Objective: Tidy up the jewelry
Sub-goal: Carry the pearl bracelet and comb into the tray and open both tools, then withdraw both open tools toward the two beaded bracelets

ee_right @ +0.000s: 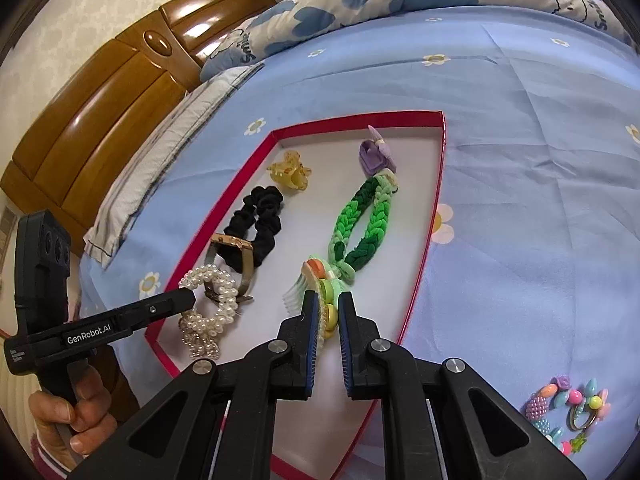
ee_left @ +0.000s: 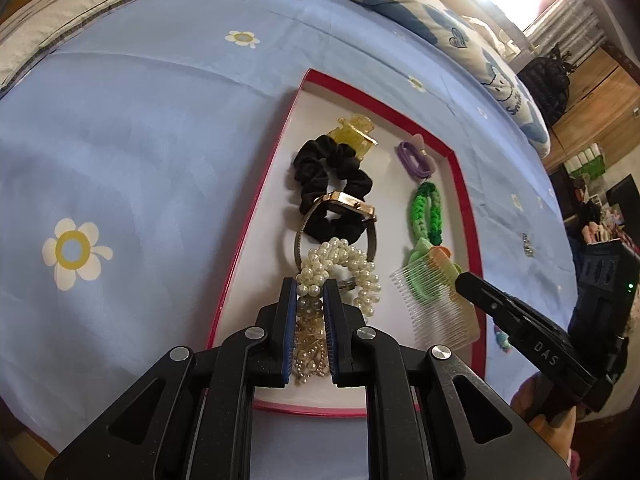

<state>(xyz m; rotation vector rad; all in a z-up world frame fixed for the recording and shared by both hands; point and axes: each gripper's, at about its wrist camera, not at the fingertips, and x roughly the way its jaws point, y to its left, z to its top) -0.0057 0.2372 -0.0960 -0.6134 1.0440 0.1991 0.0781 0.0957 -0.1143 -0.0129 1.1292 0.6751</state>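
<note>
A red-rimmed white tray [ee_left: 276, 160] [ee_right: 424, 240] lies on the blue bed sheet. My left gripper [ee_left: 311, 286] is shut on a pearl strand [ee_left: 344, 264] [ee_right: 208, 312] near the tray's front. My right gripper [ee_right: 328, 300] is closed around a green comb clip [ee_right: 316, 280] [ee_left: 436, 300] with coloured beads. Also in the tray lie a black scrunchie [ee_left: 328, 176] [ee_right: 260, 220], a gold watch [ee_left: 344, 204] [ee_right: 230, 252], a yellow claw clip [ee_left: 354, 134] [ee_right: 290, 172], a purple hair tie [ee_left: 414, 156] [ee_right: 374, 154] and a green braided band [ee_left: 426, 212] [ee_right: 360, 224].
Colourful beaded rings and clips [ee_right: 568, 412] lie on the sheet right of the tray. A patterned quilt [ee_right: 360, 4] lies at the far side. A wooden headboard [ee_right: 100, 112] and a pillow [ee_right: 160, 160] are to the left.
</note>
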